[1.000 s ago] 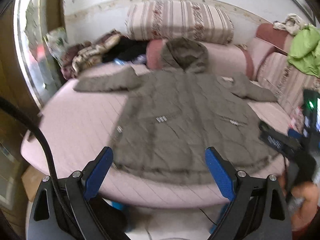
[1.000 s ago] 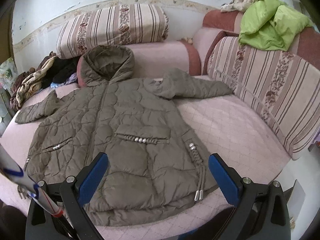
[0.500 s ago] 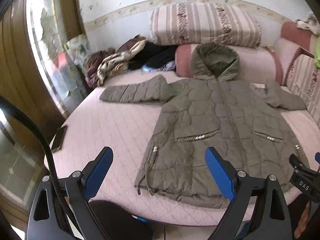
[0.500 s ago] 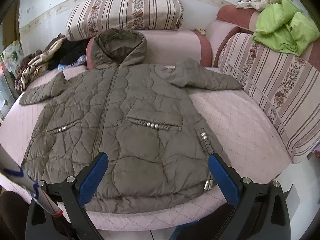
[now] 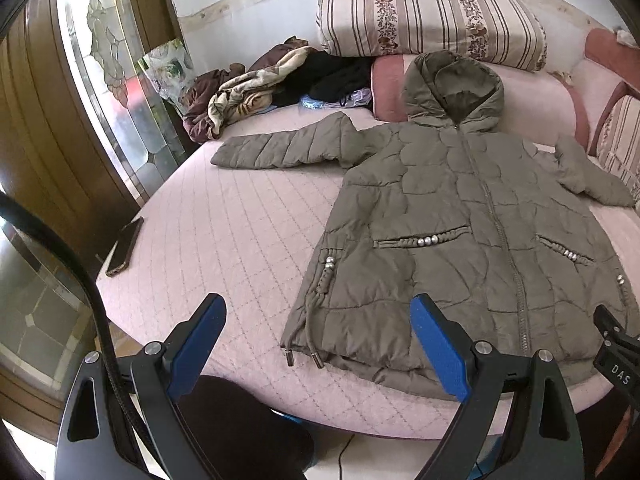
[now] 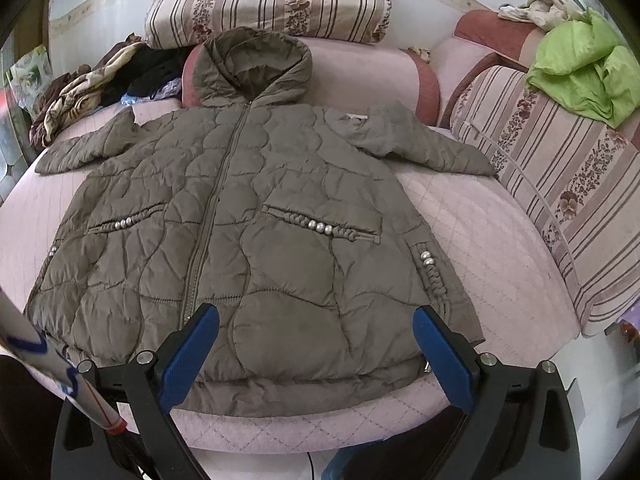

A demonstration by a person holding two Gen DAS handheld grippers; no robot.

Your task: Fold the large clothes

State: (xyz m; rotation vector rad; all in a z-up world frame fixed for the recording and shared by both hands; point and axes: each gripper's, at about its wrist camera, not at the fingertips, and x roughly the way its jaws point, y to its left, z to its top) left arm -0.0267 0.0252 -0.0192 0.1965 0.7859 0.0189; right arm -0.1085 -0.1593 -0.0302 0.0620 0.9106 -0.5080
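Note:
An olive quilted hooded coat (image 5: 452, 216) (image 6: 240, 216) lies front up and zipped on the pink quilted bed (image 5: 240, 232) (image 6: 480, 240), both sleeves spread sideways, hood toward the bolster. My left gripper (image 5: 318, 348) is open, above the bed's front edge near the coat's lower left hem corner, with nothing between its blue pads (image 5: 436, 352). My right gripper (image 6: 316, 356) is open too, hovering over the coat's hem right of the zipper, not touching it. A piece of the right gripper (image 5: 616, 360) shows at the left view's right edge.
A phone (image 5: 125, 245) lies at the bed's left edge. A pile of clothes (image 5: 256, 88) sits at the back left beside a glass door (image 5: 120, 80). Striped cushions (image 6: 560, 168) line the right, with a green garment (image 6: 584, 68) on top. A striped pillow (image 6: 264, 0) rests behind the hood.
Both grippers have moved in closer to the coat's hem; the left view has swung left toward the coat's left side and steadied. Both stay open.

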